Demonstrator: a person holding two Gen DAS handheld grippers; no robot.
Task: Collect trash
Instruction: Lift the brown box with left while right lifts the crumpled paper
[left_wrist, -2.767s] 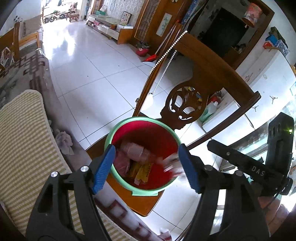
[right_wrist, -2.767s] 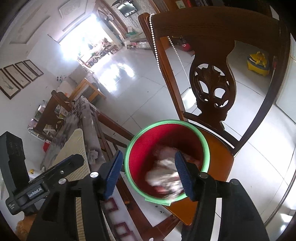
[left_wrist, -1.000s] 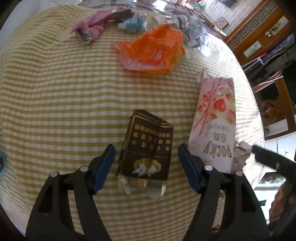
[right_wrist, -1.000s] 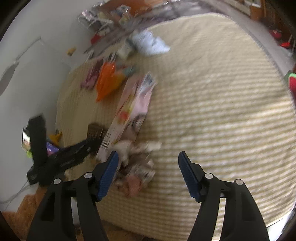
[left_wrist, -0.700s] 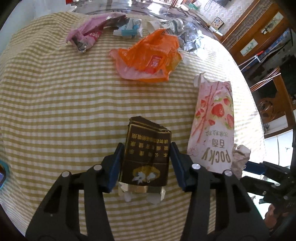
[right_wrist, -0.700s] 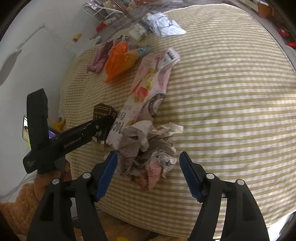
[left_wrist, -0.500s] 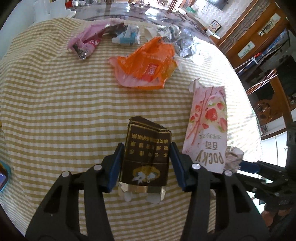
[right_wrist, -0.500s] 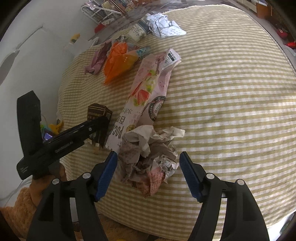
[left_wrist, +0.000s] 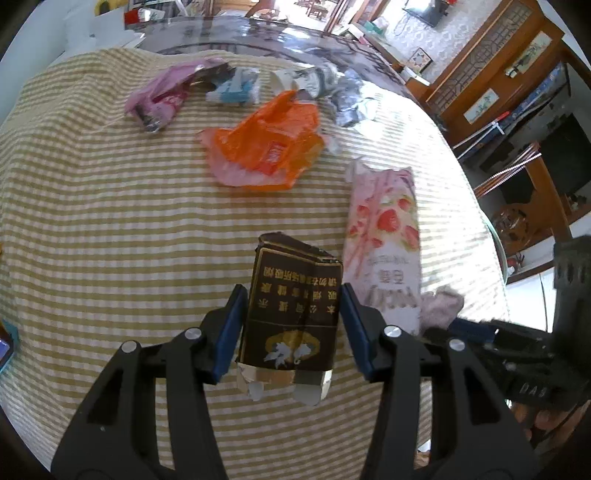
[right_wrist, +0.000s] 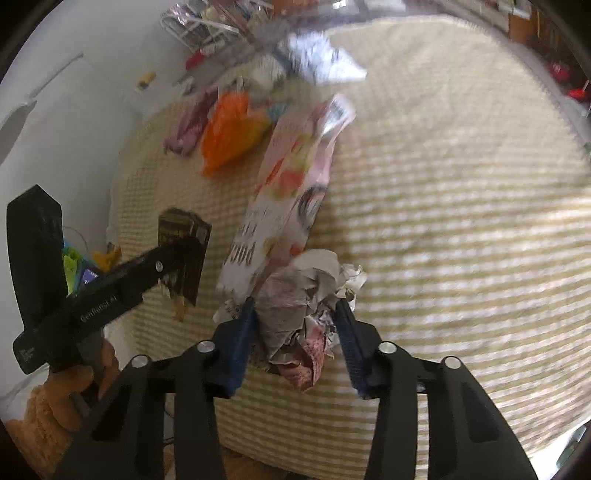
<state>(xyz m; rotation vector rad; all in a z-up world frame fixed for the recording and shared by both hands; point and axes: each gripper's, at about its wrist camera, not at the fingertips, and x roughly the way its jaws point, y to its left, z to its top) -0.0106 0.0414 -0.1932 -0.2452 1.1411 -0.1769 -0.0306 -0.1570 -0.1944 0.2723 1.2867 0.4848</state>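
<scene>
Our left gripper (left_wrist: 291, 328) pinches the brown cigarette pack (left_wrist: 293, 308) between its 2 fingers. Our right gripper (right_wrist: 295, 332) squeezes the crumpled paper wad (right_wrist: 303, 317) near the pink Pocky box (right_wrist: 291, 188).

Pocky bag (left_wrist: 382, 243) right of cig. pack (left_wrist: 291, 306)

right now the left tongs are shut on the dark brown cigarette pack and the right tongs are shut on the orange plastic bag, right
Not quite. The left tongs are shut on the dark brown cigarette pack, but the right tongs are shut on the crumpled paper wad, as the right wrist view shows. The orange plastic bag lies untouched farther back on the striped cloth.
</scene>
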